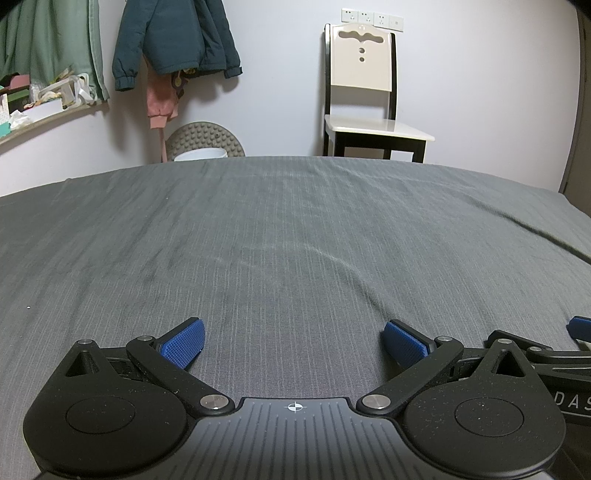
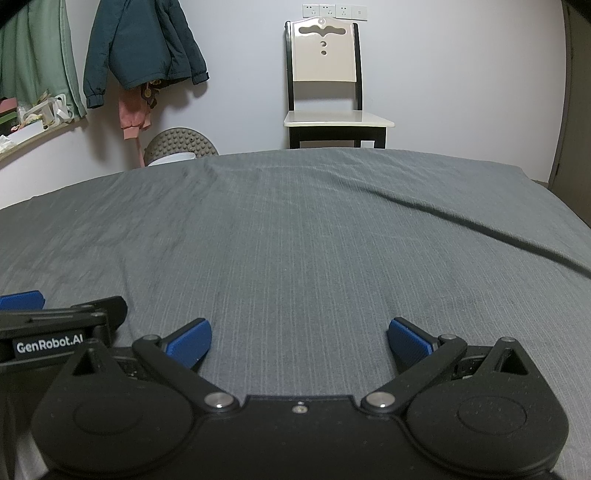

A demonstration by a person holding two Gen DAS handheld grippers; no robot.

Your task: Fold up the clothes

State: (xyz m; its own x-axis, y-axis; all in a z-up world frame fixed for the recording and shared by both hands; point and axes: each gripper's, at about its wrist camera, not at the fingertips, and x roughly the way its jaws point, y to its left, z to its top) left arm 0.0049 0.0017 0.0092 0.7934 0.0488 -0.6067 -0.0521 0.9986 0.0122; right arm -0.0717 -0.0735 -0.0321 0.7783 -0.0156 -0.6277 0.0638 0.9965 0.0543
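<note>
My left gripper sits low over the bed with its blue pads spread wide and nothing between them. My right gripper matches it: jaws splayed apart, the ribbed pads empty, only bare fabric in the gap. The two tools lie side by side, close together; from the left wrist I see the right one's black linkage at the right edge, and from the right wrist the left one's body pokes in at the near left (its white lettering is readable there).

Under and ahead of both stretches a grey bedsheet with fine stripes. It is mostly flat, with a shallow curved crease just beyond the left gripper and a long dark ridge running diagonally toward the far right.

I see no garment laid out on the sheet in either view. The only clothes in sight hang on the far wall at the left: a dark teal jacket, with a pink garment below it. Left of those hangs a green curtain above a cluttered ledge. A round studded cushion peeks over the far edge of the bed, and a cream chair with dark legs stands against the wall, beneath a row of sockets.
</note>
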